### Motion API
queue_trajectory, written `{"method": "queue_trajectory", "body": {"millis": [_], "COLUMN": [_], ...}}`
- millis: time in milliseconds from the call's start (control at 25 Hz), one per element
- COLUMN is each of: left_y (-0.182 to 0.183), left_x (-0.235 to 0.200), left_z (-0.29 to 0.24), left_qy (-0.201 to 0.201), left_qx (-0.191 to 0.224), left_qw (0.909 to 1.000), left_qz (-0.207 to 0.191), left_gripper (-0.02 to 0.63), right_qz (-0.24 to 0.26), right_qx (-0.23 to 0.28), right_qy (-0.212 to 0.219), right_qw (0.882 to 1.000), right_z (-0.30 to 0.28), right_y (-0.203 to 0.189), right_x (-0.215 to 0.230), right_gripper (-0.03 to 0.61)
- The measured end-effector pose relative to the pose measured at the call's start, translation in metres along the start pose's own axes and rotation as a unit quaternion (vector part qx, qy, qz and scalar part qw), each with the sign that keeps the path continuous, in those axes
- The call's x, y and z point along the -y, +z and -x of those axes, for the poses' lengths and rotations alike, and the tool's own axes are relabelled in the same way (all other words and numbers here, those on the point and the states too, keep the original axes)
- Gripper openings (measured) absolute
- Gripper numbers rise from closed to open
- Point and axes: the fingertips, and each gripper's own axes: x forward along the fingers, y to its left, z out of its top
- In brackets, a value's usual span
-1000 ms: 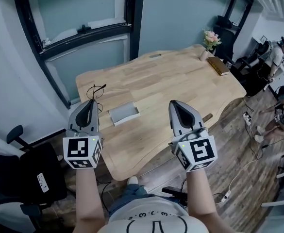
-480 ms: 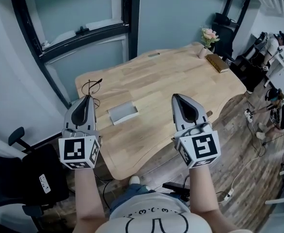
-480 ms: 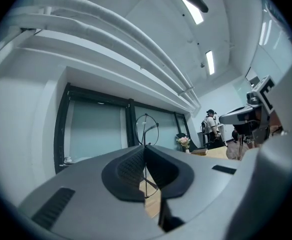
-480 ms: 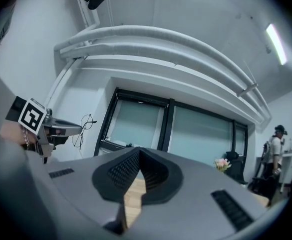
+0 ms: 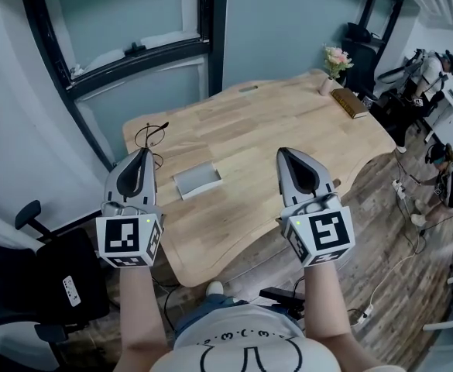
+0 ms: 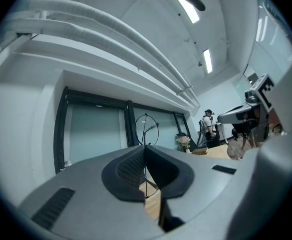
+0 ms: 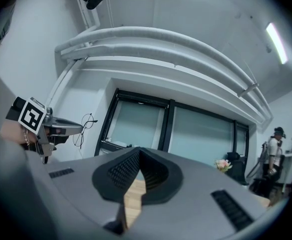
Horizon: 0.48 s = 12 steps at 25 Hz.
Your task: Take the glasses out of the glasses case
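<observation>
Wire-rimmed glasses [image 5: 150, 136] are clear of the case, pinched in the left gripper [image 5: 143, 155], sticking out at twelve o'clock. Grey glasses case [image 5: 197, 180] lies on the wooden table [image 5: 288, 122] at four o'clock; right gripper [image 5: 284, 153] closed, empty.

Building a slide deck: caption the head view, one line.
Left gripper holds wire-frame glasses clear of the grey case on the table.

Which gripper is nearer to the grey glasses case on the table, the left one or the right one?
Left. The left gripper hangs just left of the glasses case, holding the glasses; the right gripper is farther off on the case's right side.
</observation>
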Motion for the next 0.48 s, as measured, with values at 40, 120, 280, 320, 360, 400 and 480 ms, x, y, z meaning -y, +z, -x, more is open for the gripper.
{"method": "queue_trajectory", "body": {"millis": [40,120,280,320,360,400,480], "left_y": [0.0,0.001,0.004,0.004,0.005,0.005,0.007], "left_x": [0.0,0.0,0.0,0.001,0.001,0.001,0.002], "left_z": [0.0,0.0,-0.002,-0.003,-0.003,-0.004,-0.004], "left_qy": [0.001,0.002,0.004,0.004,0.004,0.004,0.005], "left_qx": [0.0,0.0,0.001,0.001,0.002,0.003,0.005], "left_qw": [1.0,1.0,1.0,1.0,1.0,1.0,0.9999], "left_qz": [-0.002,-0.004,-0.006,-0.006,-0.007,-0.007,-0.008], "left_gripper": [0.021,0.021,0.021,0.021,0.021,0.021,0.021], "right_qz": [-0.001,-0.003,-0.005,-0.006,-0.006,-0.007,-0.008], "right_qx": [0.002,0.005,0.007,0.008,0.009,0.009,0.011], "right_qy": [-0.001,-0.003,-0.007,-0.007,-0.008,-0.008,-0.008], "right_qw": [1.0,1.0,1.0,1.0,1.0,1.0,1.0], "right_z": [0.0,0.0,0.003,0.004,0.004,0.005,0.006], "right_y": [0.0,0.002,0.002,0.002,0.002,0.003,0.003], "right_x": [0.001,0.003,0.008,0.01,0.011,0.012,0.014], "right_gripper": [0.008,0.009,0.009,0.009,0.009,0.009,0.009]}}
